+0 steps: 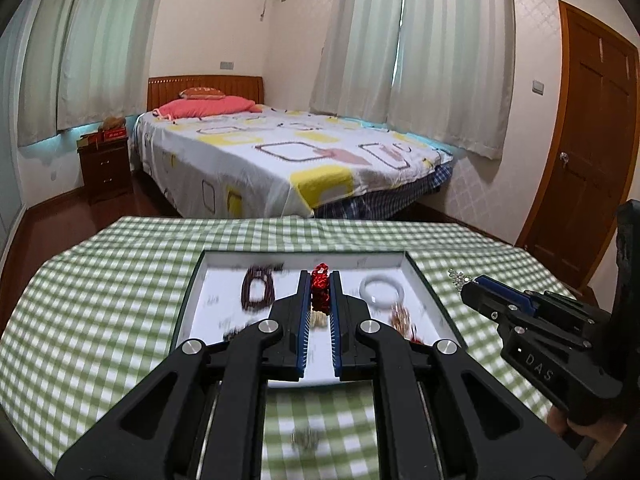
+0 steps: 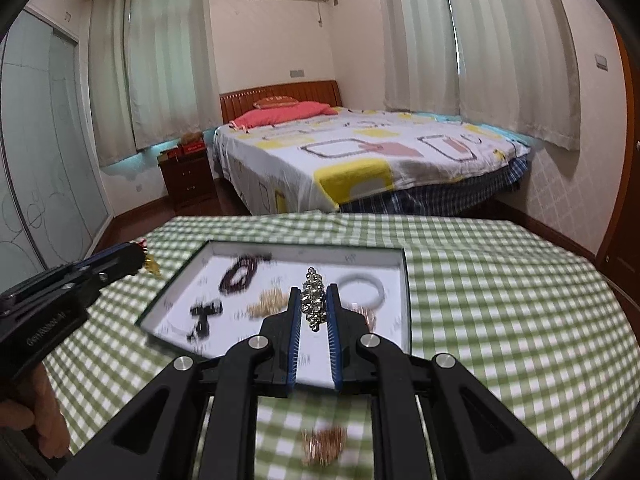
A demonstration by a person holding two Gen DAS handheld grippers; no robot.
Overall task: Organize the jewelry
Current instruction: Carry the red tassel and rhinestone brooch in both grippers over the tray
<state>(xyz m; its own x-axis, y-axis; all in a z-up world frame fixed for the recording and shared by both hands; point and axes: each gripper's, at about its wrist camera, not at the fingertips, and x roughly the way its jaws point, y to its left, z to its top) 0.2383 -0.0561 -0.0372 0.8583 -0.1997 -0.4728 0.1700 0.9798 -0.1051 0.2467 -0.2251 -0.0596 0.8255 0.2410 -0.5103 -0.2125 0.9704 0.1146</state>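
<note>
Jewelry lies in a shallow white tray point(image 2: 403, 296) at the centre of the frame, set on a green checked tablecloth point(image 2: 500, 300).

Left gripper point(image 1: 320, 300): jaws nearly closed, clamped on a red beaded piece point(image 1: 320, 290) held above the tray, with a gold-coloured bit point(image 2: 151, 265) hanging below it in the right wrist view.

Right gripper point(image 2: 314, 304): jaws nearly closed, clamped on a silver beaded piece point(image 2: 313, 302), likewise above the tray.

Tray contents:
- dark brown bead strand point(image 2: 240, 274), upper left of the tray;
- black item point(image 2: 204, 314), lower left, too blurred to identify;
- gold chain heap point(image 2: 266, 304), centre;
- pale bangle point(image 2: 362, 286), right side;
- rose-gold chain point(image 1: 400, 316), just below the bangle.

One rose-gold chain heap point(image 2: 324, 446) lies on the cloth outside the tray, at the lower centre of the frame. A bed point(image 2: 360, 156) stands behind the table.
</note>
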